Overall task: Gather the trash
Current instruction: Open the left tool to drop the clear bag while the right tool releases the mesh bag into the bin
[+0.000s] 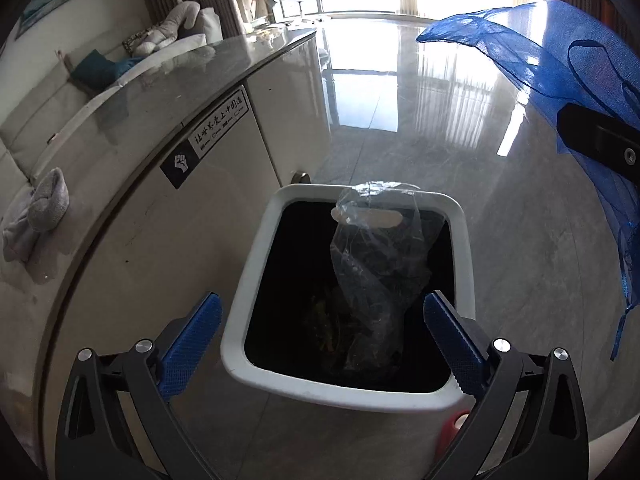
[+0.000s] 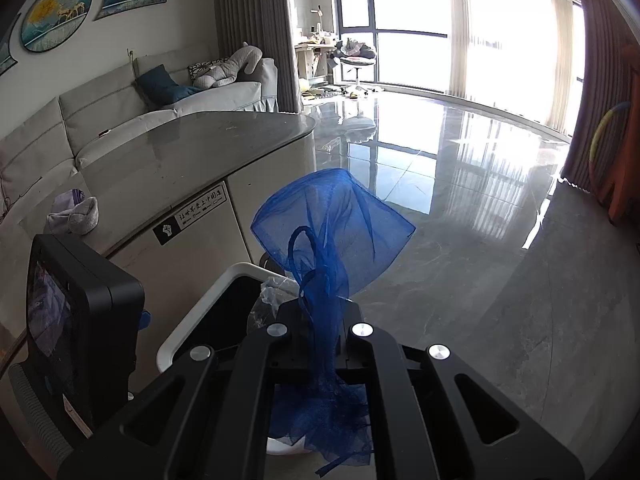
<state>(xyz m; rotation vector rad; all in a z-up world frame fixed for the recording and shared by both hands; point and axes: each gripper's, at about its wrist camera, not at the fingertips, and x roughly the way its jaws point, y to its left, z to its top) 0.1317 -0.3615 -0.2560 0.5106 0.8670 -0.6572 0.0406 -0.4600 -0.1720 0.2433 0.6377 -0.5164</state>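
right tool [image 2: 320, 316] clamped on sheer blue mesh bag [image 2: 332, 220] | left tool [image 1: 320, 320] apart over white-rimmed bin [image 1: 460, 216]

One white-rimmed square trash bin [image 1: 460, 216], one crumpled clear plastic bag [image 1: 376, 264] inside it, one blue mesh drawstring pouch [image 2: 332, 232], one grey rolled cloth [image 1: 40, 212], one grey-topped counter [image 1: 160, 88].

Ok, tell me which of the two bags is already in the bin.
The clear plastic bag: it stands inside the white-rimmed bin. The blue mesh bag is clamped in the right gripper, held above the bin.
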